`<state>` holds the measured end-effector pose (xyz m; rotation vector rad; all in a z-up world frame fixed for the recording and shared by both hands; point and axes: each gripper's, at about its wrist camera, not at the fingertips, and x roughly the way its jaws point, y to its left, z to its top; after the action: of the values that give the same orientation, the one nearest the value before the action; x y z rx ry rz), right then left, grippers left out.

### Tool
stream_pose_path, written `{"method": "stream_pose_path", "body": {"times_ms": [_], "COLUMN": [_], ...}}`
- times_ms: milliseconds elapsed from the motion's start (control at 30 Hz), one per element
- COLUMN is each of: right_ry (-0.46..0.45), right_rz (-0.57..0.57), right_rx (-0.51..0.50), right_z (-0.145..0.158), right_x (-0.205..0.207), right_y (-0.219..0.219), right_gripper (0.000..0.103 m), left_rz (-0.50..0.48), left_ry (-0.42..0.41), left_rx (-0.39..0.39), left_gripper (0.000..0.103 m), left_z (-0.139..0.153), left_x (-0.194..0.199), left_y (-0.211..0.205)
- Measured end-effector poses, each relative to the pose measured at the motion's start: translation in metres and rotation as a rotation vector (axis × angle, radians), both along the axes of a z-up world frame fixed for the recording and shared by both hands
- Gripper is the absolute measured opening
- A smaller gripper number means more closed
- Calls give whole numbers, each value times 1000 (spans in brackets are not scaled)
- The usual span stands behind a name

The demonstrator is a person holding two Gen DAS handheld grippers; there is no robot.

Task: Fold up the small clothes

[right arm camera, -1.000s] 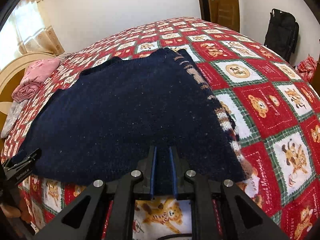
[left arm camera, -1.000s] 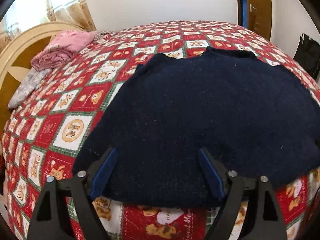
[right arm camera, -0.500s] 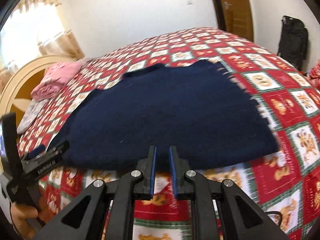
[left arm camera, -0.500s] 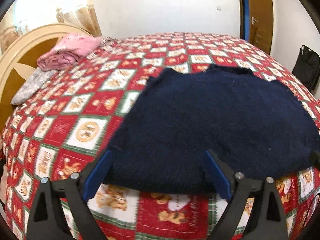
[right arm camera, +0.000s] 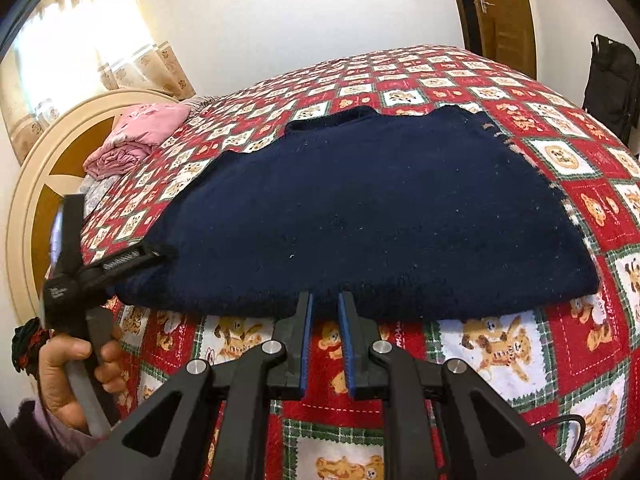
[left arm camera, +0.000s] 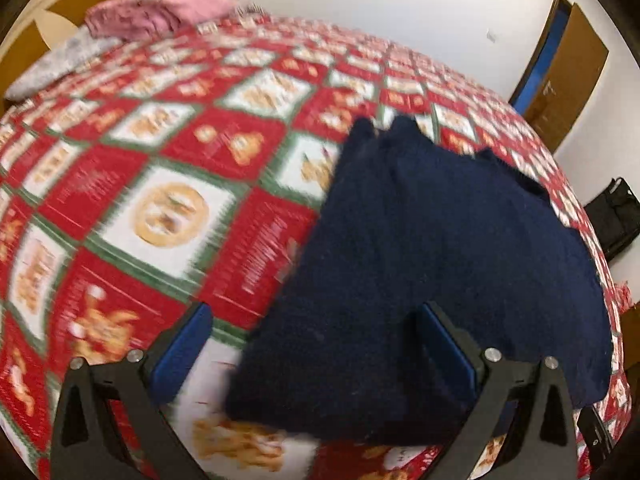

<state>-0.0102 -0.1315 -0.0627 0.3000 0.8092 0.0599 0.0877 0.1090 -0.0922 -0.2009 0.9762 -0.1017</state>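
A dark navy knitted sweater [right arm camera: 380,208] lies flat on the bed, neck hole at the far side, patterned trim along its right edge. In the left wrist view the sweater [left arm camera: 432,264] fills the right half, blurred. My left gripper [left arm camera: 316,344] is open, its jaws wide apart over the sweater's near left corner; it also shows in the right wrist view [right arm camera: 132,258] at that corner. My right gripper [right arm camera: 325,304] has its jaws nearly together with a narrow gap, empty, just short of the sweater's near hem.
The bed has a red, white and green teddy-bear quilt [right arm camera: 500,344]. Folded pink clothes [right arm camera: 136,136] and a grey piece [left arm camera: 60,64] lie by the cream headboard [right arm camera: 28,184]. A brown door [right arm camera: 500,12] and a black bag [right arm camera: 612,76] stand beyond the bed.
My left gripper has swung left and down to the sweater's near left corner. My right gripper has backed off the hem it held, and the sweater lies flatter.
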Motion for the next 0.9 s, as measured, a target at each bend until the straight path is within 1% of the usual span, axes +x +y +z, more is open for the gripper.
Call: {"method": "stream_pose_path", "body": {"times_ms": [33, 67, 133, 167, 267, 333, 400, 433, 500, 533, 567, 633, 667, 733, 767, 833, 900], "right_ry": [2, 2, -1, -3, -2, 4, 7, 6, 3, 1, -1, -3, -2, -3, -3, -3, -3], "right_rz": [-2, -5, -12, -16, -14, -8, -5, -4, -10, -13, -17, -22, -25, -26, -28, -25, -14], "right_rx": [3, 7, 15, 16, 20, 22, 23, 24, 22, 22, 22, 23, 24, 29, 31, 32, 39], "right_z": [0, 1, 1, 1, 0, -1, -2, -2, -1, 0, 1, 2, 2, 2, 2, 3, 5], "right_x": [0, 0, 0, 0, 0, 1, 1, 0, -1, -2, -2, -3, -4, -5, -5, -5, 0], "right_y": [-1, -2, -4, -5, -5, -3, -3, -3, -3, -4, -5, -6, -8, -10, -11, -12, -12], "right_gripper": [14, 14, 14, 14, 14, 14, 14, 14, 14, 14, 14, 14, 14, 14, 14, 14, 14], "left_rz": [-5, 0, -30, -32, -38, -44, -64, -73, -94, -98, -97, -103, -103, -99, -90, -72, -65], "left_ry": [9, -19, -19, -23, -23, -24, -31, -35, -49, -59, -70, -76, -77, -75, -73, -79, -85], "left_rx": [-2, 34, 37, 58, 56, 58, 60, 68, 94, 112, 129, 140, 142, 135, 112, 35, -9], "left_gripper": [103, 103, 103, 103, 98, 93, 80, 76, 60, 56, 48, 39, 37, 34, 32, 28, 26], "left_z": [-3, -3, -3, -3, -2, -1, 0, 2, 7, 9, 12, 15, 16, 16, 17, 20, 20], "left_x": [0, -5, -6, -7, -6, -6, -7, -8, -9, -10, -11, -10, -10, -10, -11, -14, -16], "left_y": [-5, -12, -20, -25, -27, -27, -28, -30, -35, -37, -40, -43, -44, -43, -39, -29, -23]}}
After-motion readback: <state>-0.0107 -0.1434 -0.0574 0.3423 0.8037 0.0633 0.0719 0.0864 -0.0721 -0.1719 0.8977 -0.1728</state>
